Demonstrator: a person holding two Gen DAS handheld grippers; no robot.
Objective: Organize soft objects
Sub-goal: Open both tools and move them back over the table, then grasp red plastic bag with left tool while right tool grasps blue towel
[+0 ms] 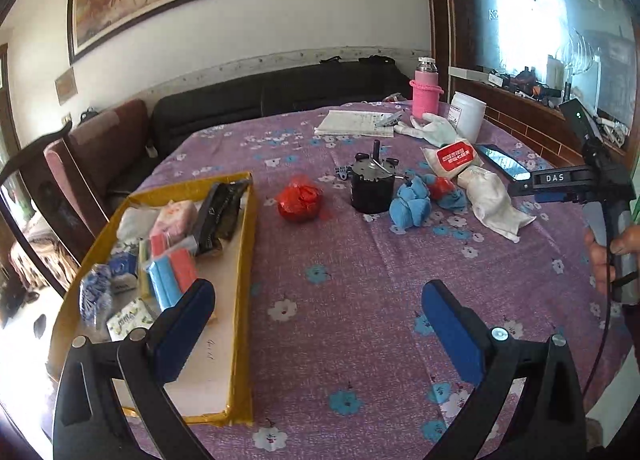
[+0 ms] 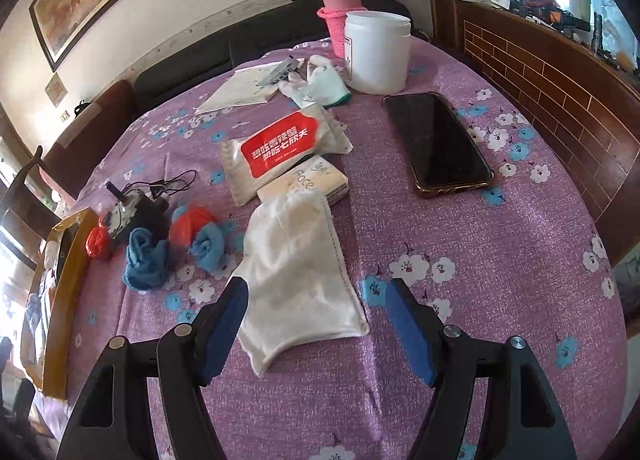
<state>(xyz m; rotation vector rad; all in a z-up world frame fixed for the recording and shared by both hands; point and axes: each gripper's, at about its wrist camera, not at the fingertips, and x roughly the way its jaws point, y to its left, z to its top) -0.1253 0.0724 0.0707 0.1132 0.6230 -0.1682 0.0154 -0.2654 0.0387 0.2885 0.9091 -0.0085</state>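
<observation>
White cloth [image 2: 298, 272]: lies flat on purple flowered tablecloth [image 2: 500, 280], just before the tissue pack [image 2: 304, 182]; right gripper [image 2: 316, 324], jaws spread, straddles its near end, nothing pinched. Blue socks [image 2: 146, 262] left of cloth. Left gripper [image 1: 318, 320]: jaws spread, empty, beside yellow box [image 1: 242, 300].

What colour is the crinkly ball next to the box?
Red. The crinkly ball shows best in the left wrist view, beside the yellow box.

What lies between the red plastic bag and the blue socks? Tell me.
A black motor stands between the red plastic bag and the blue socks, seen in the left wrist view.
</observation>
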